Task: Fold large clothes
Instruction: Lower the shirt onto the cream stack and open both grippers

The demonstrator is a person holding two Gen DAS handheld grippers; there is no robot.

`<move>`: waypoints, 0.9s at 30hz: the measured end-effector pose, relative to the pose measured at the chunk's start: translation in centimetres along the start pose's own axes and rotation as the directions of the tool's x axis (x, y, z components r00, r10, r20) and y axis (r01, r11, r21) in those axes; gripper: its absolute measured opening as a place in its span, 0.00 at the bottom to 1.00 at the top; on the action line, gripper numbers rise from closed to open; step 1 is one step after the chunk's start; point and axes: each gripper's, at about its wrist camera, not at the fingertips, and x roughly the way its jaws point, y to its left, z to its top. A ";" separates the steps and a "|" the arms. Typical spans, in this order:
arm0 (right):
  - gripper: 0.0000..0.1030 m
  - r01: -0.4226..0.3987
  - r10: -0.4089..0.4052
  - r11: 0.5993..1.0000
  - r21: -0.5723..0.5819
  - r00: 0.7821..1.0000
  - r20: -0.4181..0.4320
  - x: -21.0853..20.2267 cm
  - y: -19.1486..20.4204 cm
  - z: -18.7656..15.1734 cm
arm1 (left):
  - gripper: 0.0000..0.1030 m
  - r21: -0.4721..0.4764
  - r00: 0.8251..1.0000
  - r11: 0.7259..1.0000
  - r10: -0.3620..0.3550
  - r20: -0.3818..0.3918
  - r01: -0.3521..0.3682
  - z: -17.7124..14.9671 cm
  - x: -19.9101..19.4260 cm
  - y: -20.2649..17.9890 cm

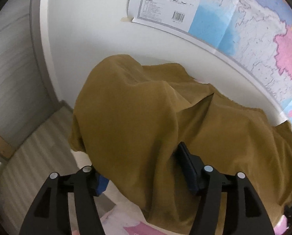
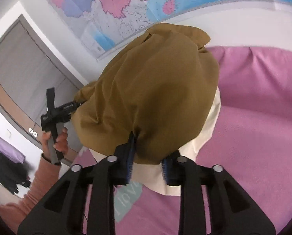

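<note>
The right gripper (image 2: pixel 147 161), closest to its own camera, has a fold of the mustard-brown cotton garment (image 2: pixel 151 90) hanging down between its blue-padded fingers (image 2: pixel 130 156). The jaws stand fairly narrow, but I cannot tell whether both pads actually press on the cloth. The garment rises up and away from this gripper in a bulging sheet, above a cream-white cloth (image 2: pixel 200 137) and the pink bedsheet (image 2: pixel 263 101), towards the wall map (image 2: pixel 126 5).

In the left wrist view, the left gripper (image 1: pixel 144 168) stands wide. The same brown garment (image 1: pixel 146 105) drapes down between its fingers, lying against the right-hand pad, while the left-hand pad is clear of it, so nothing is clamped there. The person's left hand (image 2: pixel 58 139) holds that tool at the garment's far left edge.

The cloth's long span runs from one gripper across to the other. Judging by this, the coming move turns on the left gripper regaining that edge, since the right gripper alone seems to carry the garment.
</note>
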 end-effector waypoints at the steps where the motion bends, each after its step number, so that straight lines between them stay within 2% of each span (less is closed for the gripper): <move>1: 0.37 0.006 -0.006 1.000 -0.016 1.000 0.005 -0.4 0.3 0.1 | 0.65 -0.003 1.000 1.000 0.013 0.008 -0.013 -0.1 -0.4 0.0; 4: 0.46 0.108 -0.103 0.984 -0.143 0.994 0.042 -2.7 2.3 0.1 | 0.68 0.003 0.998 0.999 0.042 0.052 -0.042 -1.0 -2.3 0.0; 5: 0.46 0.142 -0.133 0.971 -0.192 0.989 0.057 -3.7 3.2 0.0 | 0.69 0.007 0.993 0.998 0.069 0.093 -0.070 -1.5 -3.5 0.0; 7: 0.45 0.162 -0.139 0.950 -0.268 0.985 0.102 -5.4 4.7 -0.2 | 0.75 0.024 0.976 0.994 0.100 0.193 -0.107 -2.6 -6.2 -0.1; 8: 0.45 0.173 -0.138 0.941 -0.292 0.981 0.137 -6.1 5.4 -0.1 | 0.79 0.037 0.960 0.993 0.096 0.262 -0.110 -3.4 -8.2 -0.3; 9: 0.45 0.185 -0.140 0.933 -0.310 0.977 0.163 -6.4 5.9 0.0 | 0.85 0.054 0.953 0.994 0.074 0.293 -0.094 -3.9 -9.2 -0.5; 11: 0.45 0.191 -0.131 0.925 -0.327 0.972 0.195 -6.0 6.8 1.1 | 0.89 0.116 0.942 0.993 -0.006 0.336 -0.035 -5.0 -11.3 -1.6; 14: 0.45 0.192 -0.133 0.937 -0.292 0.969 0.210 -3.1 6.8 3.6 | 0.89 0.222 0.946 0.973 -0.128 0.298 0.062 -6.2 -11.5 -4.5; 15: 0.44 0.197 -0.145 0.938 -0.283 0.970 0.196 -1.6 6.6 4.2 | 0.89 0.241 0.948 0.968 -0.136 0.288 0.066 -6.4 -11.2 -5.4; 18: 0.37 0.163 -0.142 0.961 -0.222 0.984 0.106 2.4 5.1 4.9 | 0.89 0.263 0.962 0.962 -0.139 0.234 0.075 -7.0 -9.0 -7.8; 22: 0.38 0.211 -0.196 0.950 -0.228 0.977 0.089 4.4 3.7 2.8 | 0.89 0.262 0.979 0.964 -0.097 0.182 0.046 -8.2 -6.5 -9.1; 27: 0.38 0.239 -0.227 0.943 -0.233 0.971 0.077 4.4 3.6 1.8 | 0.94 0.289 0.979 0.957 -0.046 0.201 -0.015 -9.7 -5.8 -10.3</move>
